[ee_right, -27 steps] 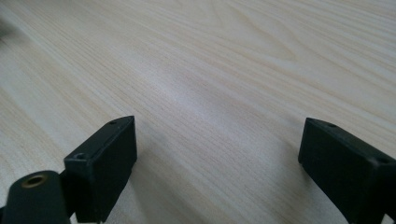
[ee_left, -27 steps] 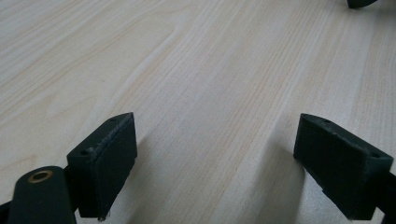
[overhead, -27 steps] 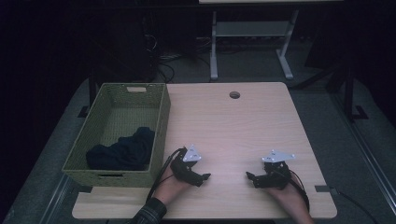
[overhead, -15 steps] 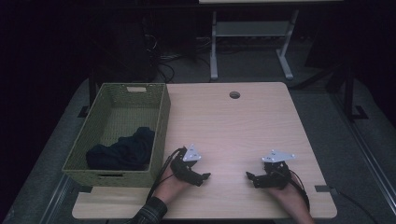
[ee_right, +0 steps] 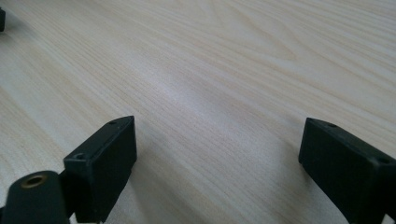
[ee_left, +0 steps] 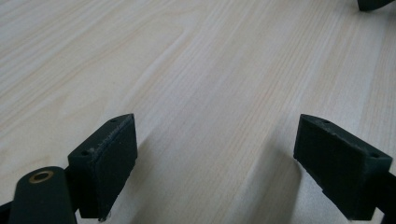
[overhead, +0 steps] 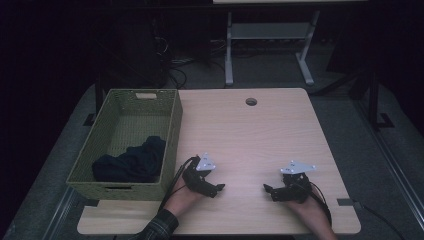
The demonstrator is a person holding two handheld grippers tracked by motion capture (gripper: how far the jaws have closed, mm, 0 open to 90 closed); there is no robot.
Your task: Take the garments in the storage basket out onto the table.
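Note:
Both grippers rest low on the pale wooden table (overhead: 250,135) near its front edge. My left gripper (overhead: 219,188) lies at the front left, just right of the basket, jaws pointing right. My right gripper (overhead: 267,190) lies at the front right, jaws pointing left toward it. In the left gripper view the left gripper (ee_left: 217,158) stands wide open over bare wood. The right gripper (ee_right: 219,163) in its own view is likewise open with nothing between the pads. A dark cloth (overhead: 131,162) lies bunched in the near end of a woven green basket (overhead: 170,135).
The basket stands along the table's left side, its near right corner close to my left hand. A round cable hole (overhead: 251,101) sits near the table's far edge. A white metal stand (overhead: 270,35) is on the floor beyond the table.

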